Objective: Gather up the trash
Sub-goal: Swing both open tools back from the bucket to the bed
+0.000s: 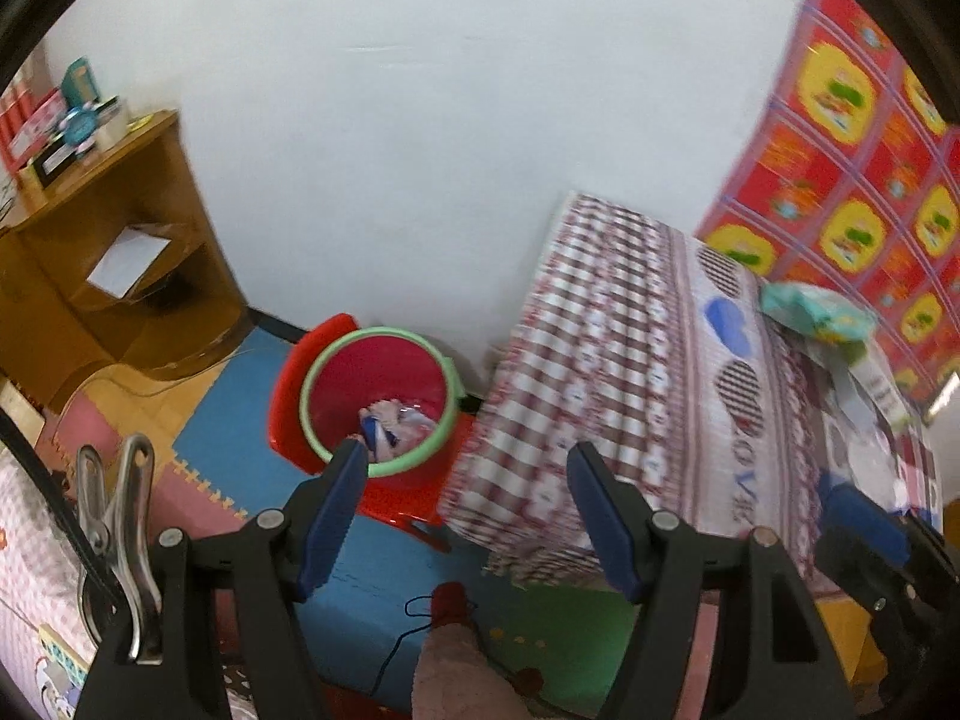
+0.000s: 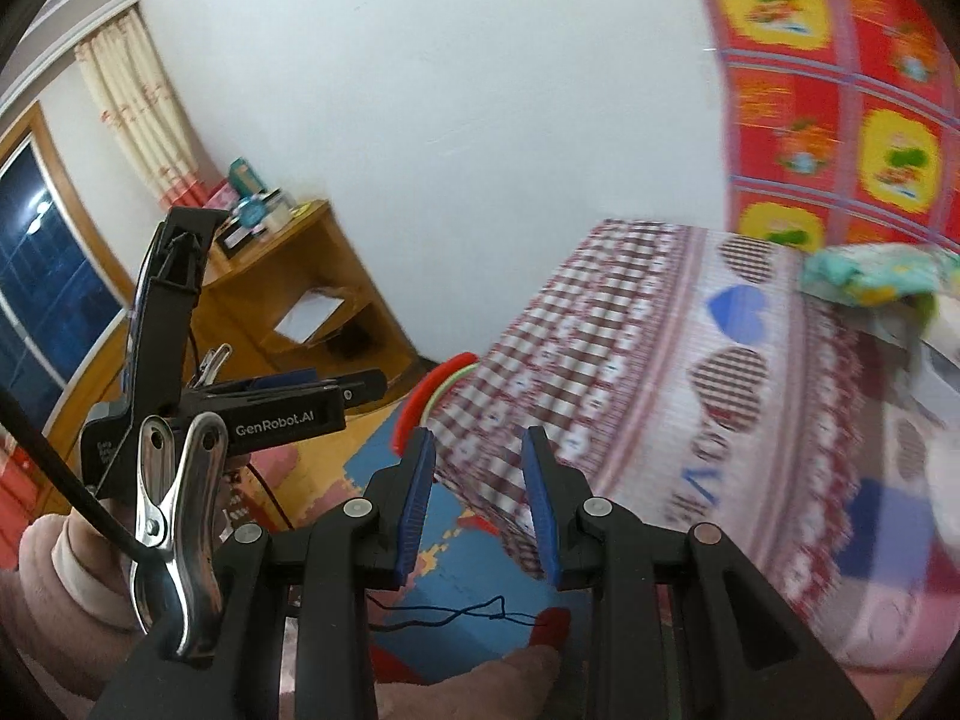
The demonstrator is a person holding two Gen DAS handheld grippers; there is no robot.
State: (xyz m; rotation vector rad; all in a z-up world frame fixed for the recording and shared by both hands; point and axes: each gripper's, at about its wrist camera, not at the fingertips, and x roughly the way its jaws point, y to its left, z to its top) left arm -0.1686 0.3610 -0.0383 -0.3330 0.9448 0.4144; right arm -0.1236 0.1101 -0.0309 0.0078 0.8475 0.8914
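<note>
Both grippers, left gripper (image 1: pixel 465 516) and right gripper (image 2: pixel 477 504), gape empty; tabletop litter (image 1: pixel 816 312) blurs beyond recognition.

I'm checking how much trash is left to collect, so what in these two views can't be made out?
- Trash bin contents: left wrist view, partly covered by a gripper finger, blurred.
- Same bin in the right wrist view: only a rim sliver, the tablecloth hides the rest.
- Wrappers on the table: motion-blurred, cut off at the frame edge in both views, count unclear.
</note>
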